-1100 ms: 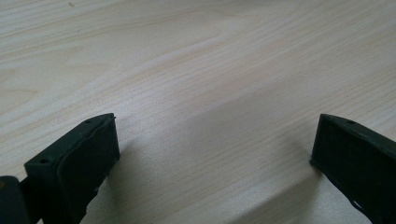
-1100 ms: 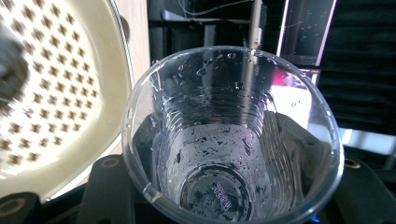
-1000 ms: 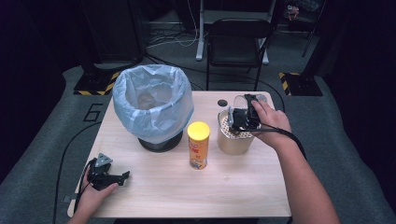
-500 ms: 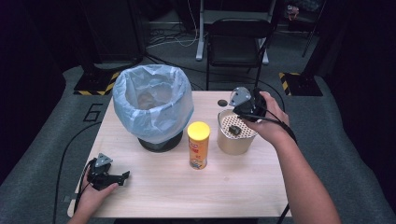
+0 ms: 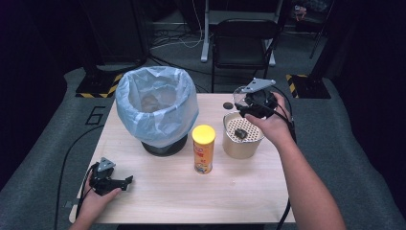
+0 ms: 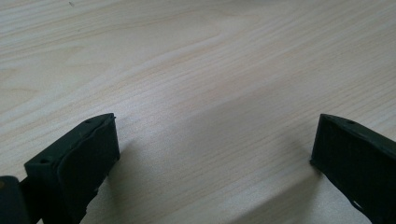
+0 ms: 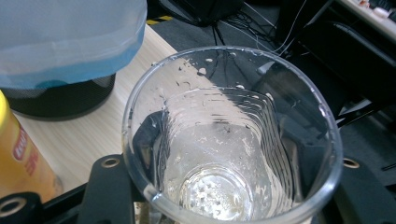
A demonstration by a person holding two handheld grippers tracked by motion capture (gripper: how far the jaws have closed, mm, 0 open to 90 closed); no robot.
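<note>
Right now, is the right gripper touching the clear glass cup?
Touching. In the right gripper view, the two black jaws of the right gripper press on both sides of the clear glass cup, which sits clamped between them.

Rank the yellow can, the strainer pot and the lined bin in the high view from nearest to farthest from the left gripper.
From the left gripper, open at the table's near left corner:
1. Yellow can, mid-table, to the gripper's right.
2. Lined bin, at the back left; only a little farther than the can.
3. Strainer pot, right of the can, below the right gripper that holds a clear cup.
</note>
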